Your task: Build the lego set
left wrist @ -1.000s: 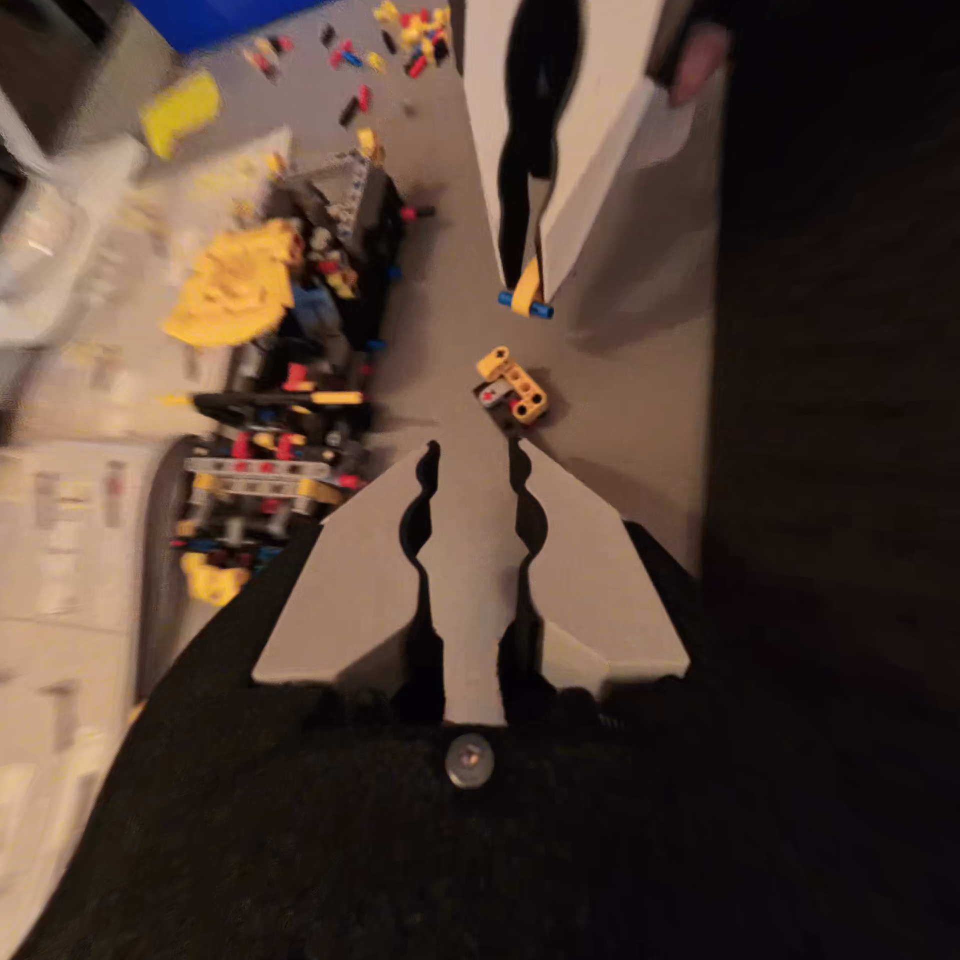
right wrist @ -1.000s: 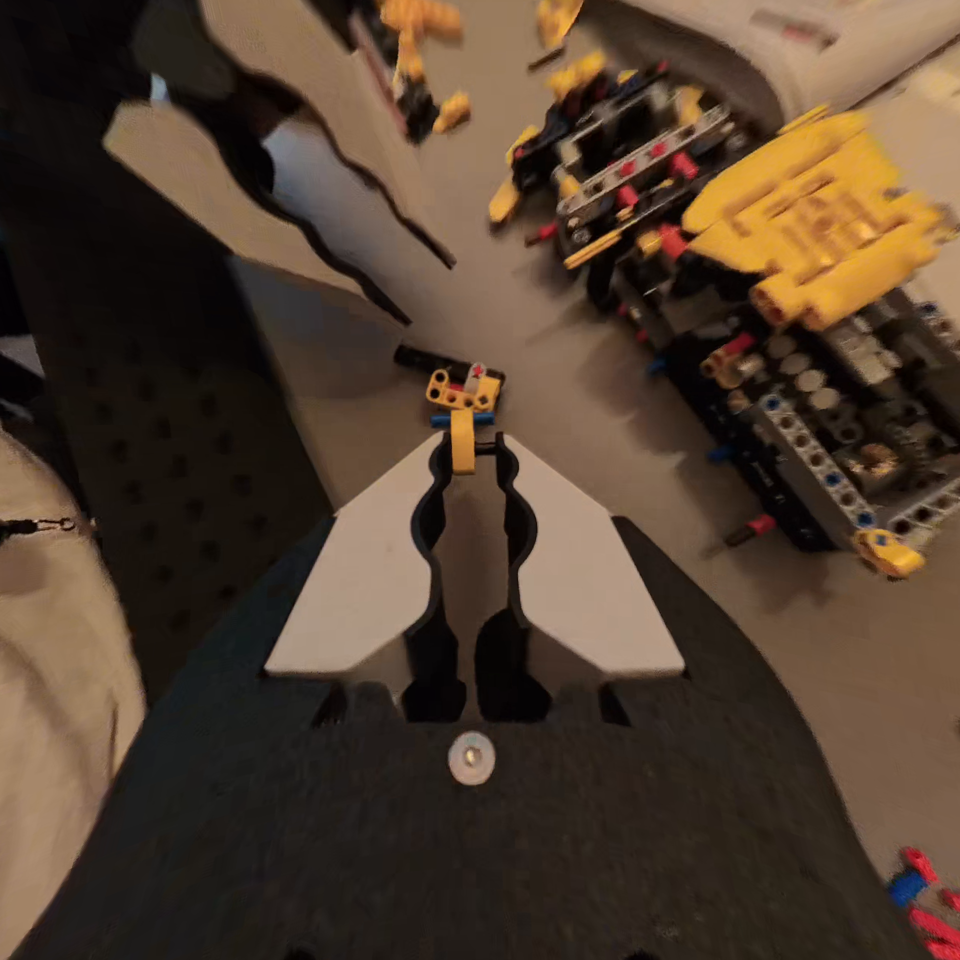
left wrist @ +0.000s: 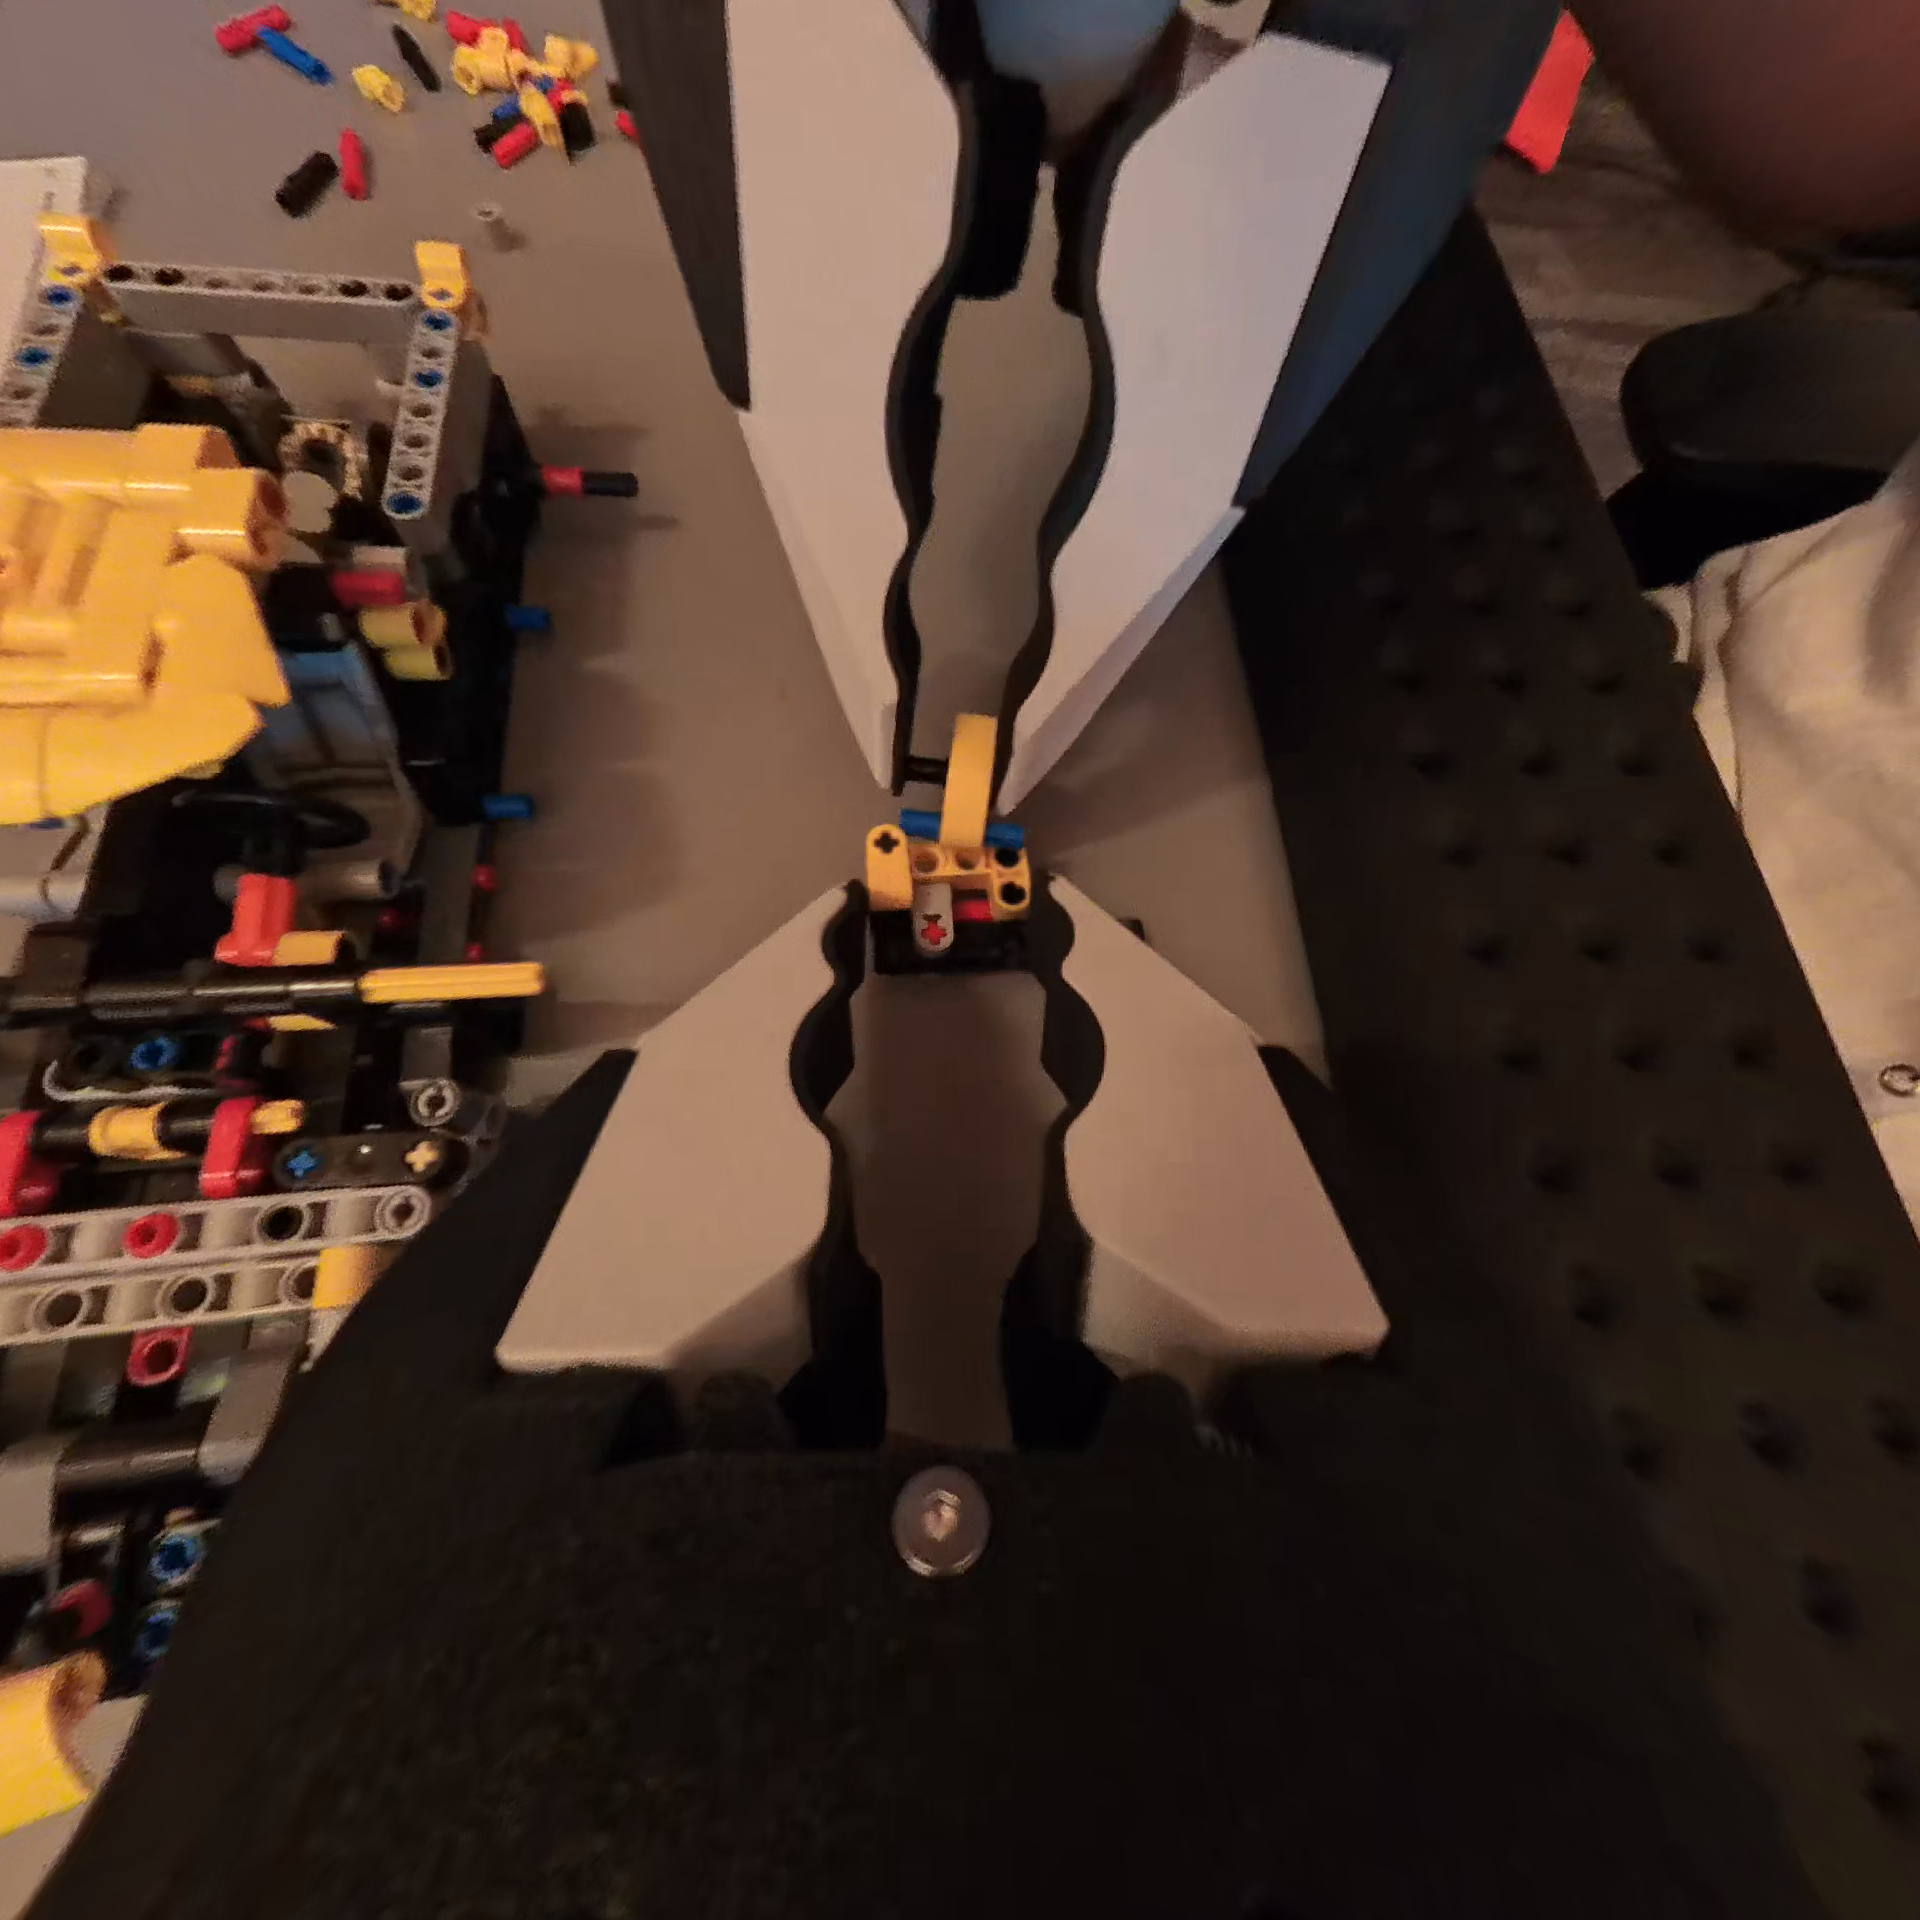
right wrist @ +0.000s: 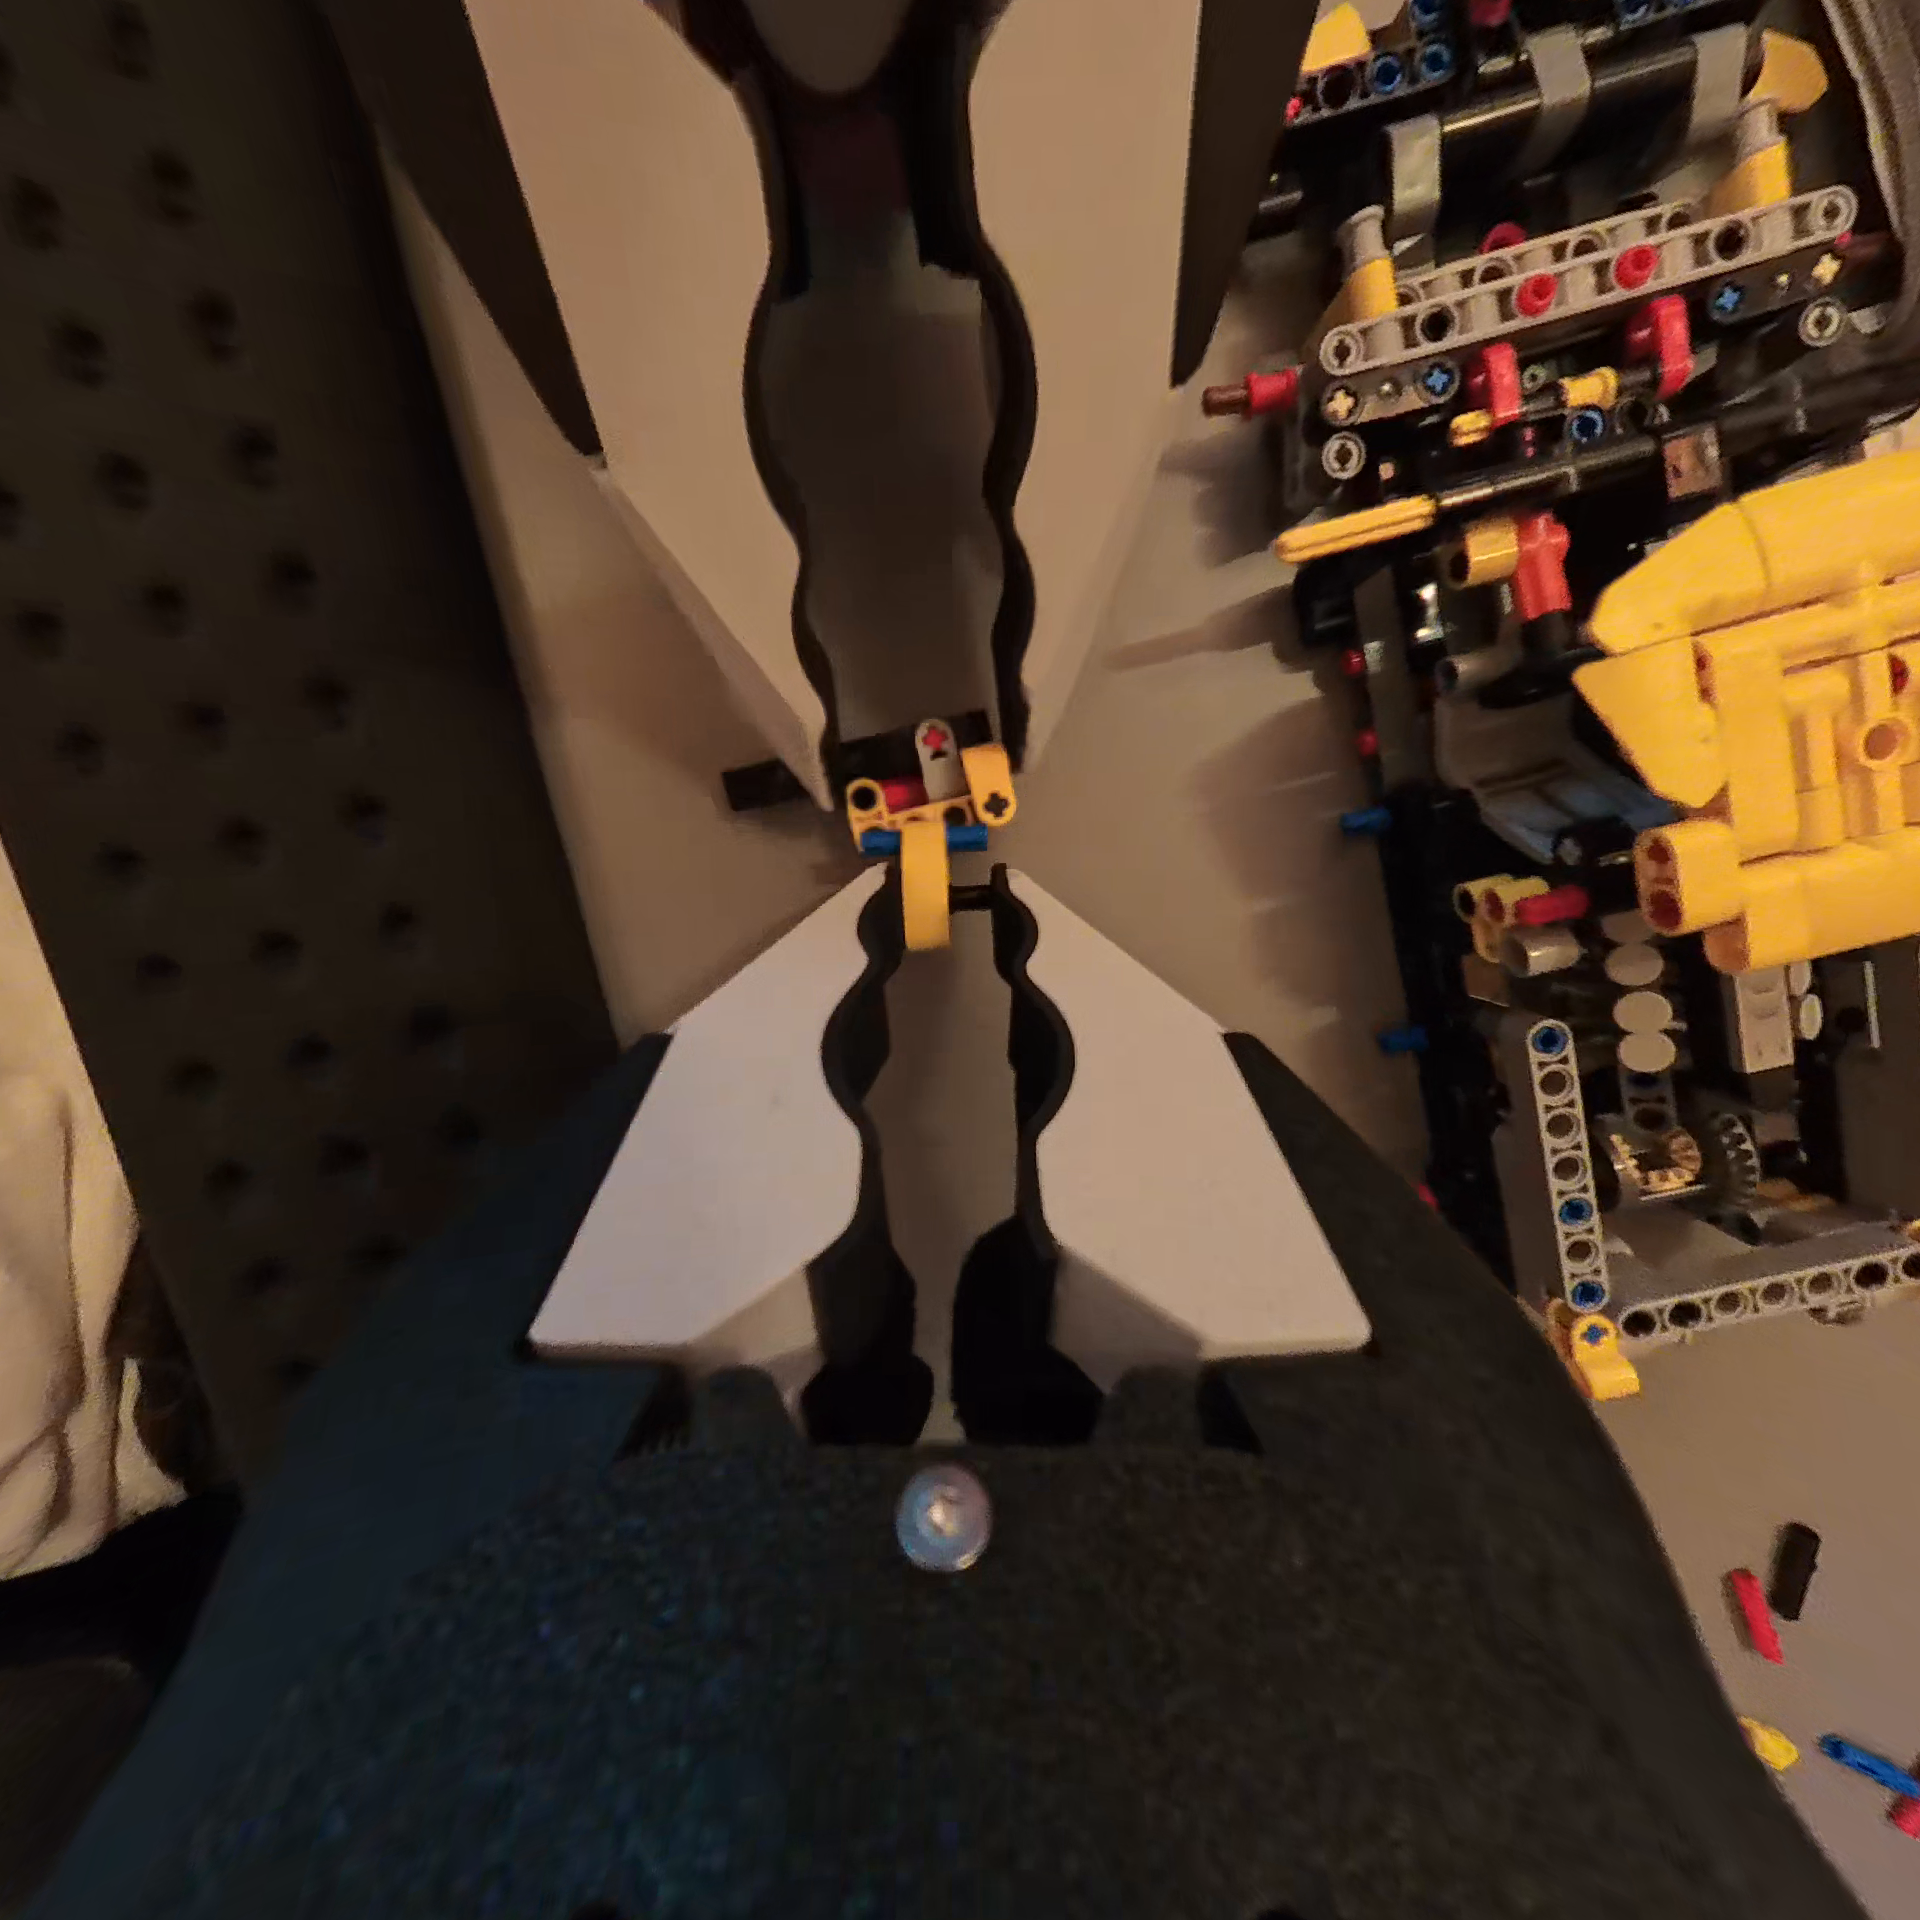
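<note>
Left gripper [left wrist: 951, 920] pinching small yellow-black subassembly [left wrist: 951, 899] over the grey table [left wrist: 665, 644] | right gripper [right wrist: 940, 883] clamping yellow liftarm [right wrist: 925, 894] — touching it | yellow Technic model [right wrist: 1662, 727] sitting beside | no readable writing

A hobby or lab workbench: a grey tabletop [left wrist: 665, 644] beside black perforated board [left wrist: 1558, 935], strewn with loose Lego pieces [left wrist: 499, 94].

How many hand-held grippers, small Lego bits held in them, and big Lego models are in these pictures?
Hand-held grippers: 2 (left hand-held gripper, right hand-held gripper)
Small held Lego bits: 2 (yellow link, yellow-and-black assembly)
Big part-built model: 1
Total: 5
</note>
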`<action>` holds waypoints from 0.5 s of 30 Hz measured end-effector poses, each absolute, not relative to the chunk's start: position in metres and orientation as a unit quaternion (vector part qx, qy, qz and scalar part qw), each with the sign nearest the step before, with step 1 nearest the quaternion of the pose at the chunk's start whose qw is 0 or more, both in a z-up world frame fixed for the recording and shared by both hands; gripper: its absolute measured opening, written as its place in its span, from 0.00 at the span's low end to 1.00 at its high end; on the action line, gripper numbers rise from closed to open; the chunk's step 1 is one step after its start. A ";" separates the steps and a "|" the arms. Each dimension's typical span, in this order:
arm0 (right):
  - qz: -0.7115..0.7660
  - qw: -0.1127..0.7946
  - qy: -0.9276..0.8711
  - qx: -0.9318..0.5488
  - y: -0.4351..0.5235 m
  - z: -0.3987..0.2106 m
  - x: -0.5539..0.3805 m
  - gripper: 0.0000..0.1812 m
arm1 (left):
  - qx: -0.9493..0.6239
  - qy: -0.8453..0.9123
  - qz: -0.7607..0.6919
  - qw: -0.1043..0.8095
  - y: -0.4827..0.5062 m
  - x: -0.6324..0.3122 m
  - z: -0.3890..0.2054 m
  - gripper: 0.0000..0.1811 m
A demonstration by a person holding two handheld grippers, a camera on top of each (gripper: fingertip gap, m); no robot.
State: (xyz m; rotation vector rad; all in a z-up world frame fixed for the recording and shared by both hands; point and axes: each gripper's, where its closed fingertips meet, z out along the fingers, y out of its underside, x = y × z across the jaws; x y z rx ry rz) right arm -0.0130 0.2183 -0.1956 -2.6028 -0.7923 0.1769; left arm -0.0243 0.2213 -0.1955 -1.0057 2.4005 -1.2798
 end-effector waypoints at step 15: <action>0.003 0.213 -0.307 -0.928 0.229 -0.190 -0.011 0.19 | -0.354 0.826 -0.417 0.134 0.218 -0.023 -0.202 0.18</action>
